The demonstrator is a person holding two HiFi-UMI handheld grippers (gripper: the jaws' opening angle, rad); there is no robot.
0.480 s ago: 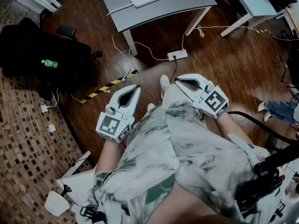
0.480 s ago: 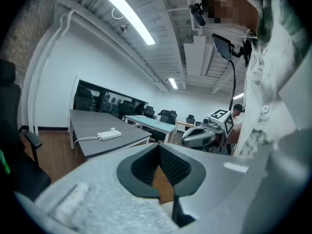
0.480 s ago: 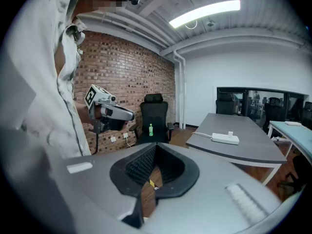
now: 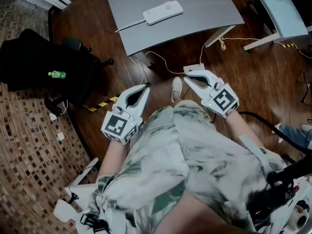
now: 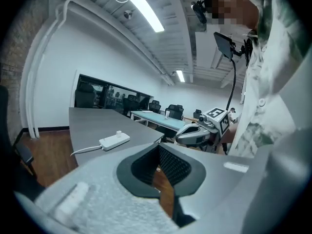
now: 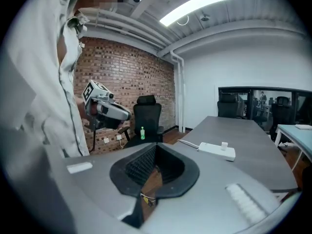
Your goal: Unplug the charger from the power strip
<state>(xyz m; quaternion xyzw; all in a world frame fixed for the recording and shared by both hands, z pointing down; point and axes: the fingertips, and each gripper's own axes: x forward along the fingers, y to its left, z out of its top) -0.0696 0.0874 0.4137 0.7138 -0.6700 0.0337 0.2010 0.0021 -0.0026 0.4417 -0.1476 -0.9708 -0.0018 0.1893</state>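
A white power strip (image 4: pixel 163 12) lies on the grey table (image 4: pixel 204 4) at the top of the head view, with a small white charger (image 4: pixel 168 4) plugged into it and a white cord trailing left. Both grippers are held in front of my body, well short of the table. The left gripper (image 4: pixel 146 85) is shut and empty, and so is the right gripper (image 4: pixel 186 74). The left gripper view shows the strip (image 5: pixel 114 140) and charger (image 5: pixel 118 132) far beyond its closed jaws. In the right gripper view the strip (image 6: pixel 217 151) and charger (image 6: pixel 224 144) lie to the right.
A black office chair (image 4: pixel 44 65) with a green bottle (image 4: pixel 57 74) stands at the left. A second power strip (image 4: pixel 193 68) and loose cables lie on the wooden floor under the table. A pale table (image 4: pixel 278 9) stands at the top right. Yellow-black tape (image 4: pixel 102 104) marks the floor.
The table and power strip sit lower and larger in the head view, so I have come closer. Both grippers stay shut and have edged forward with me.
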